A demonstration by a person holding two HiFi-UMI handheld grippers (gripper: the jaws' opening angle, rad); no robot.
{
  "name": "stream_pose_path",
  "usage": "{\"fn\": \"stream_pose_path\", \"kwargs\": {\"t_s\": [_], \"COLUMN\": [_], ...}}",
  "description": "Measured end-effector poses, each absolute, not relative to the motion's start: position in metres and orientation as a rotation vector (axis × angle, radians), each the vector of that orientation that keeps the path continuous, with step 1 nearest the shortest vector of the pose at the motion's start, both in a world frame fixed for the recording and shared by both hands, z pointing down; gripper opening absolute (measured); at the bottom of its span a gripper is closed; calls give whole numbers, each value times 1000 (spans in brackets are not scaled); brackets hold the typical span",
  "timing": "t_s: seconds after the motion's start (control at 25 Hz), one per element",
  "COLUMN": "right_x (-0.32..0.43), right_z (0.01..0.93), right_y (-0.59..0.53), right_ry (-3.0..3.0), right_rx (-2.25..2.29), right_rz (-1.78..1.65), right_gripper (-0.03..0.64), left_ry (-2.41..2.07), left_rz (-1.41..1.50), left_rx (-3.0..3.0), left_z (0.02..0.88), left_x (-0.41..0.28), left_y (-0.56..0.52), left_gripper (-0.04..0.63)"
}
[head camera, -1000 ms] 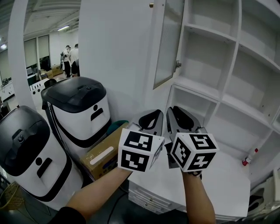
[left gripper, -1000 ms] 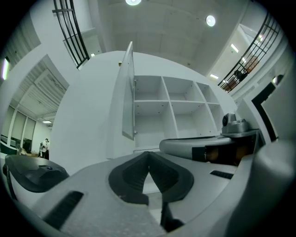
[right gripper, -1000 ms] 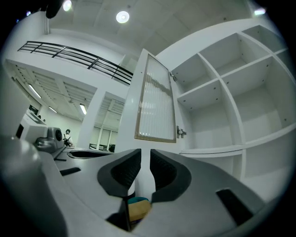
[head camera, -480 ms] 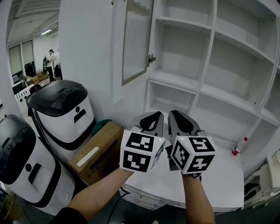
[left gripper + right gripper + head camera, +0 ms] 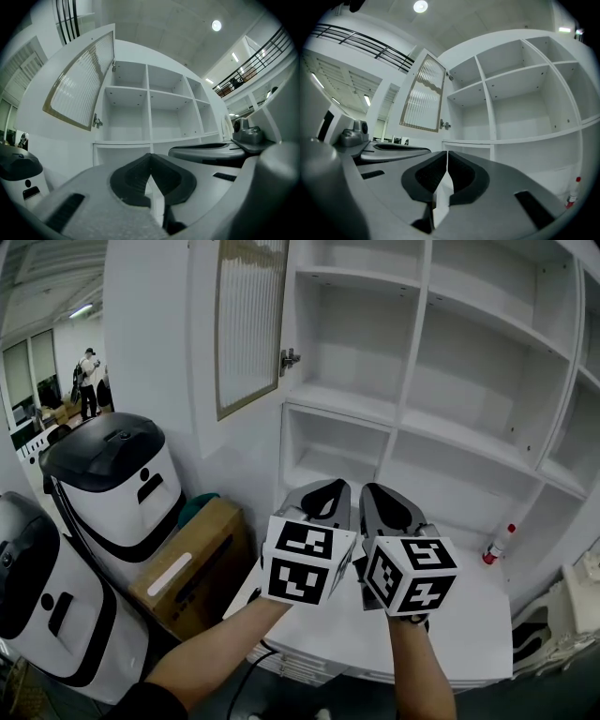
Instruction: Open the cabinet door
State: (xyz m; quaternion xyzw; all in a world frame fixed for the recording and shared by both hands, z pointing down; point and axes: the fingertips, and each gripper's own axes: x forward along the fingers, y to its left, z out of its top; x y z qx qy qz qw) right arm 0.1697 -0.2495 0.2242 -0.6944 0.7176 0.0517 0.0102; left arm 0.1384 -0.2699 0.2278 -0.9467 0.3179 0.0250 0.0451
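Just snapped the right gripper [image 5: 384,501] shut on nothing beside the equally shut, empty left gripper [image 5: 323,498], leaving the cabinet door [image 5: 248,324] at upper left swung wide, so apparently finished.

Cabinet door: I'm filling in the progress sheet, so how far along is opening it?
Done: the cabinet door stands swung wide open to the left, its shelves exposed. In hand: nothing; the left gripper and right gripper are both shut and empty, side by side in front of the lower shelves, clear of the door. Left: nothing visible; the opening looks complete.
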Motion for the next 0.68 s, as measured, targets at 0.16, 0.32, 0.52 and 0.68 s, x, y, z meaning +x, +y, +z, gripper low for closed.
{"fn": "stream_pose_path", "kwargs": {"t_s": [0.16, 0.32, 0.52, 0.68], "right_x": [181, 189, 194, 199], "right_z": [227, 229, 230, 231], "right_y": [-249, -251, -254, -256], "right_ry": [2240, 2243, 2254, 2254], "right_rx": [-2176, -2170, -2160, -2157], "right_rz": [158, 149, 147, 143], "right_gripper": [25, 25, 25, 25], "left_ry": [968, 979, 987, 994], "left_rz": [62, 44, 28, 22], "left_rx": [-2883, -2881, -2880, -2873], "left_z": [230, 234, 238, 239], "left_x": [149, 154, 160, 164], "left_y": [-269, -271, -274, -275], "left_gripper": [11, 11, 11, 11]}}
